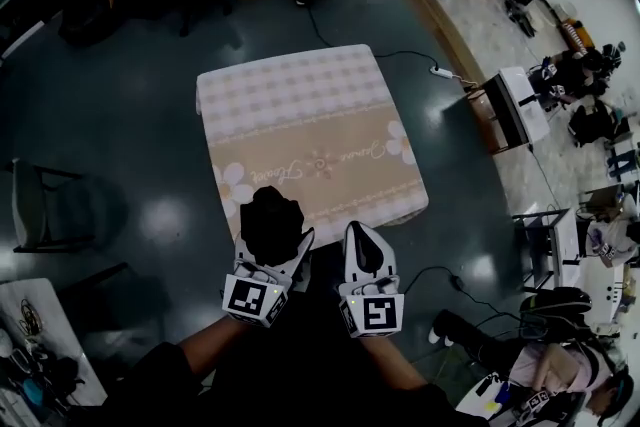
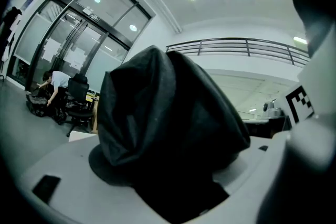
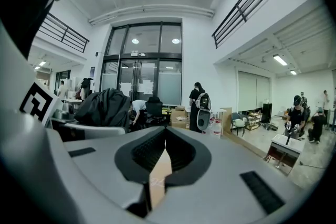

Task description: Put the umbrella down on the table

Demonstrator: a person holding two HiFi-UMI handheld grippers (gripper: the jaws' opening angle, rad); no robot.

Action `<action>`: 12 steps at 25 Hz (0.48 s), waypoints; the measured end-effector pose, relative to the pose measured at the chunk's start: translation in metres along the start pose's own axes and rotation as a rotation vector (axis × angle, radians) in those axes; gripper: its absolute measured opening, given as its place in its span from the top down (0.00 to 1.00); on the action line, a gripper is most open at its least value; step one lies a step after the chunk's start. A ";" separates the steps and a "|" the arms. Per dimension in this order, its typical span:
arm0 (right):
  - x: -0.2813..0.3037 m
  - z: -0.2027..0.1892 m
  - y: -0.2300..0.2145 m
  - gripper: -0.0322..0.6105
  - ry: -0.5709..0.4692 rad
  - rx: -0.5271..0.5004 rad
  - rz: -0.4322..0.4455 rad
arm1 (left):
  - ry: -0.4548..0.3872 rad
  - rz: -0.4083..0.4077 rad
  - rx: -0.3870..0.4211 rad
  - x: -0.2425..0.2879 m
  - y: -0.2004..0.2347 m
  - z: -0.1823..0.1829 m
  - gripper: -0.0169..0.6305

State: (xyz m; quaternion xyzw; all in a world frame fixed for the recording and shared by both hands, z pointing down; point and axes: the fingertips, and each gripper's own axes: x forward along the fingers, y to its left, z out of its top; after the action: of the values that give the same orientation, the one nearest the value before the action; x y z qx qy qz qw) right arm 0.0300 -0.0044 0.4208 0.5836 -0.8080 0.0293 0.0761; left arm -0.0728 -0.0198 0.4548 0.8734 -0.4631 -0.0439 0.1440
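Black crumpled umbrella [image 1: 272, 220] fabric bulges from the left tongs [image 1: 271, 247] clamped on it; right tongs [image 1: 363, 235] sit pressed together, empty.

Square table [image 1: 300, 100], beige floral cloth [image 1: 330, 165] draped over it; dark floor [image 1: 130, 125].

the left gripper [image 1: 272, 231] and right gripper [image 1: 362, 229] have white plastic shells. each carries a cube [image 1: 254, 299] low in the head view, printed with black-and-white square markers. in the right gripper view the pads [image 3: 181, 152] are black and ribbed, and black rectangular slots [image 3: 257, 191] sit in the grey-white shell. the clothing [image 1: 300, 380] at bottom centre is black.
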 end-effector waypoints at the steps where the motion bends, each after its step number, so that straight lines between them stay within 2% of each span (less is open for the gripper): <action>1: 0.004 -0.003 -0.002 0.92 0.003 0.000 0.011 | 0.006 0.006 0.004 0.004 0.001 -0.001 0.40; 7: 0.035 -0.003 -0.015 0.92 0.014 0.007 0.032 | 0.041 0.052 -0.038 0.028 0.018 -0.013 0.40; 12: 0.066 0.001 -0.031 0.92 -0.018 0.028 0.074 | 0.081 0.081 -0.041 0.061 0.035 -0.014 0.40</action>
State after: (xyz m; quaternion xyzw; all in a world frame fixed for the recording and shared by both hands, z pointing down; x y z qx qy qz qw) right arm 0.0389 -0.0758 0.4286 0.5544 -0.8292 0.0384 0.0595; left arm -0.0629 -0.0852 0.4817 0.8519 -0.4909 -0.0122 0.1823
